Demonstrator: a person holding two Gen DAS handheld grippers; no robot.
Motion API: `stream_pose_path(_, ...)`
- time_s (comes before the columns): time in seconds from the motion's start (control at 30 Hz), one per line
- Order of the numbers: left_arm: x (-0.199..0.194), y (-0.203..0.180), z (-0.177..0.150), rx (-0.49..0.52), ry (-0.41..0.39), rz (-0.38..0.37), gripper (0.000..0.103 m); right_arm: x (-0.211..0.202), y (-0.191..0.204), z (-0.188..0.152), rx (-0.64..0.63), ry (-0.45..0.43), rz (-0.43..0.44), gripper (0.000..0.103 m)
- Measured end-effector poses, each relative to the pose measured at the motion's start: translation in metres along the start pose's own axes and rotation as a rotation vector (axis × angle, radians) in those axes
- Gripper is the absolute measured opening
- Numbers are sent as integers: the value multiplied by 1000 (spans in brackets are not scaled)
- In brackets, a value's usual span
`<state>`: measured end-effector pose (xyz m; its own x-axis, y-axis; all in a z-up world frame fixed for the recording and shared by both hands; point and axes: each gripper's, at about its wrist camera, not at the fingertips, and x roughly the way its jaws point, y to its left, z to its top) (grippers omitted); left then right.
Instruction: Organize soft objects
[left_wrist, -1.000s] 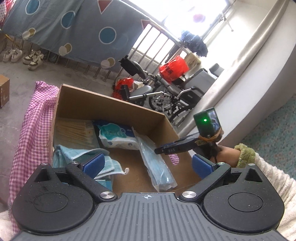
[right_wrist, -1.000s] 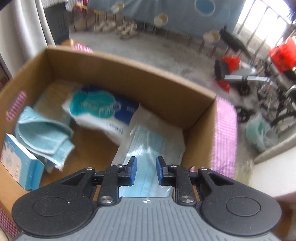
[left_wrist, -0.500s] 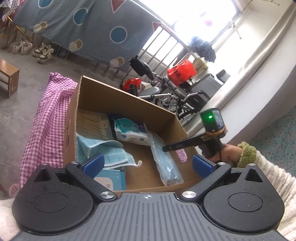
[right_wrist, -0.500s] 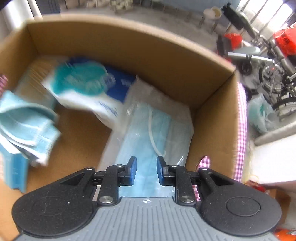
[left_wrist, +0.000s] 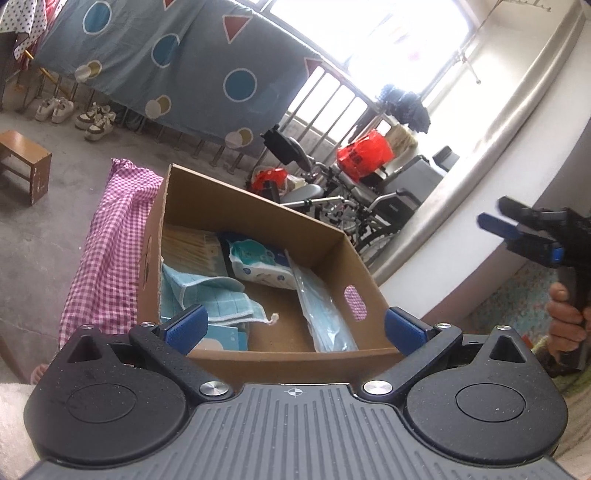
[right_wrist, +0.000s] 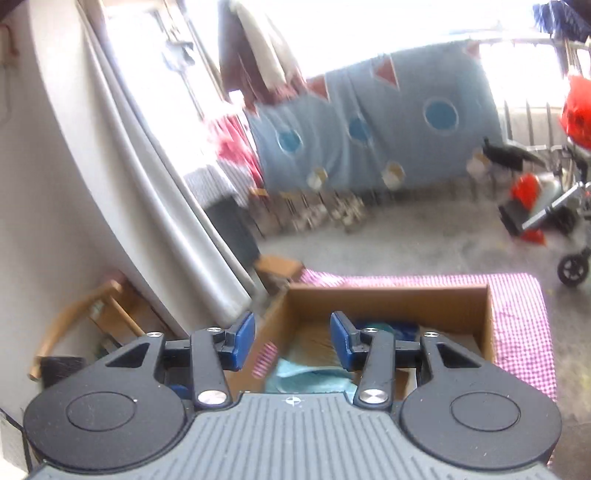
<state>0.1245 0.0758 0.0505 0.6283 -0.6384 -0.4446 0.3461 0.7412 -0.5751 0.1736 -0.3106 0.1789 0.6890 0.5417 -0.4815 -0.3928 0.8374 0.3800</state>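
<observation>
Right claw (right_wrist: 292, 339) just spread, nothing between its pads; left claw (left_wrist: 293, 326) wide and bare above the box (left_wrist: 360, 356). Risk: masks (left_wrist: 325, 317) leaning, liable to slump.

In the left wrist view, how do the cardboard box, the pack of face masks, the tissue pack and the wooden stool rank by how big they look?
1. cardboard box
2. pack of face masks
3. tissue pack and wooden stool: they look about alike, and the stool stands farther off, so I leave these unranked.
</observation>
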Motion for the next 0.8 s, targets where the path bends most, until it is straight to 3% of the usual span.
stream_pose_path(0.17,14,-11,-14,25,69,-30,102,-73,9,-25,46,-179,82,59)
stream_pose_path(0.27,33,-21,-29,66,155,-49,102,-97,2,-51,94,-226,87,59)
stream_pose_path(0.33,48,-27,-40,97,231,-64,102,-106,-9,-71,137,-241,85,66)
stream_pose_path(0.5,87,-46,-76,161,442,-163,102,-109,-48,-131,276,-231,49,68)
stream_pose_path(0.57,101,-54,-89,189,502,-167,102,-101,-64,-159,349,-202,24,68)
stream_pose_path(0.7,120,-70,-108,259,571,-170,102,-77,-89,-220,514,-95,-44,69)
stream_pose_path(0.8,129,-81,-114,310,590,-171,102,-59,-107,-260,647,-15,-44,69)
